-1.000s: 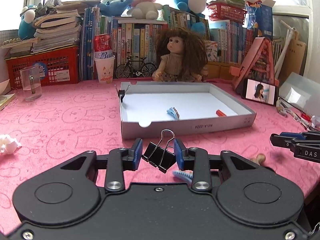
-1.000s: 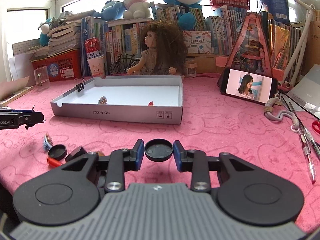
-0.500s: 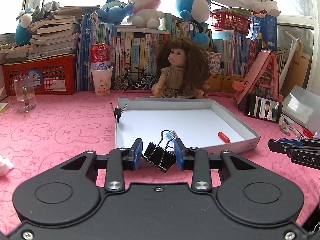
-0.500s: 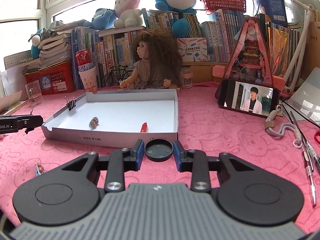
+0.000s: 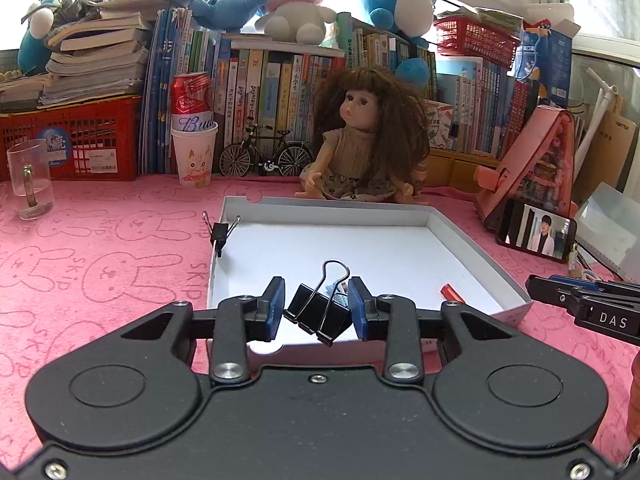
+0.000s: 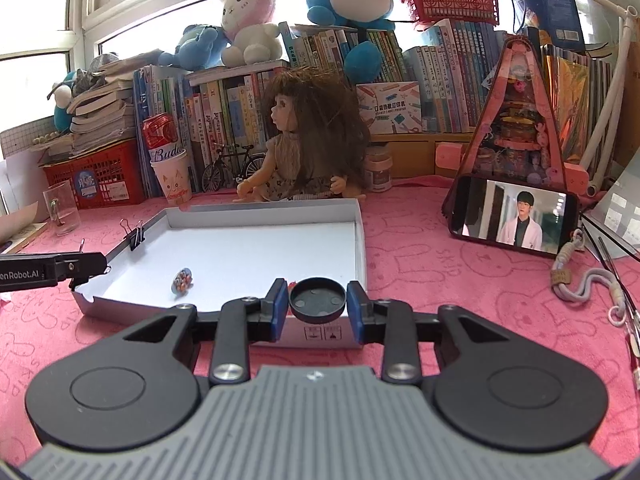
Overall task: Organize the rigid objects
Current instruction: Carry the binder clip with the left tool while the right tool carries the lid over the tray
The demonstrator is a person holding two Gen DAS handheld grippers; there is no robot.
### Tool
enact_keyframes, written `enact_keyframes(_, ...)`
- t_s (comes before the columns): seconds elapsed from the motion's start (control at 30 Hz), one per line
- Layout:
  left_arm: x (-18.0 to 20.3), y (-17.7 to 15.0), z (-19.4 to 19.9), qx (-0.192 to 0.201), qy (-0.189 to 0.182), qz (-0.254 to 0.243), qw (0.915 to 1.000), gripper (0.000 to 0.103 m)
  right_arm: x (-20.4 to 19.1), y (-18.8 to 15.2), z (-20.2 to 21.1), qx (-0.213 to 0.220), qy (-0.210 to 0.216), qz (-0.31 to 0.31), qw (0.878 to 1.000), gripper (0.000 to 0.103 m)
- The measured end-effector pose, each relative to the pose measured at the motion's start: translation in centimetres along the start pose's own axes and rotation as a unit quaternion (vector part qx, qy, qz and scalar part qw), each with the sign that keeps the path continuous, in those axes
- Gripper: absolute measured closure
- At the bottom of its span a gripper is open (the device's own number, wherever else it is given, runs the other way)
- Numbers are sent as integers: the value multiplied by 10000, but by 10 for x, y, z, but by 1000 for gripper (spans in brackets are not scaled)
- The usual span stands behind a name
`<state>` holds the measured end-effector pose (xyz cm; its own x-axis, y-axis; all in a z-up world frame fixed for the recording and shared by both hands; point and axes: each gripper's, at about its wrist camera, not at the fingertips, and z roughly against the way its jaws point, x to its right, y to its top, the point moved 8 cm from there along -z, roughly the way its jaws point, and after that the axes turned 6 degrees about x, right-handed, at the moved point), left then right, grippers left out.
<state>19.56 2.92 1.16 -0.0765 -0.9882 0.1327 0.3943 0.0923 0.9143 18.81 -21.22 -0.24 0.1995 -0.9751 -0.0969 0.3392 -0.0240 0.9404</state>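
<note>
Doll seated behind phone, glass mug left.

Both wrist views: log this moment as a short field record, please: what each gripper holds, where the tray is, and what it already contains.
left gripper: shut on black binder clip, above the tray's near edge
right gripper: shut on black round cap, at the tray's near right corner
tray: white, shallow, on pink cloth
clipped on tray wall: small binder clip
inside tray: red piece, patterned trinket
</note>
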Motion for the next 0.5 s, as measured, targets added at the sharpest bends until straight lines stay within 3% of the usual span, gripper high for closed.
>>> enact_keyframes(0.5, -5, -6, -60, -301, 383, 186, 9986, 71, 2, -1, -61, -388, -60, -291, 9988, 66)
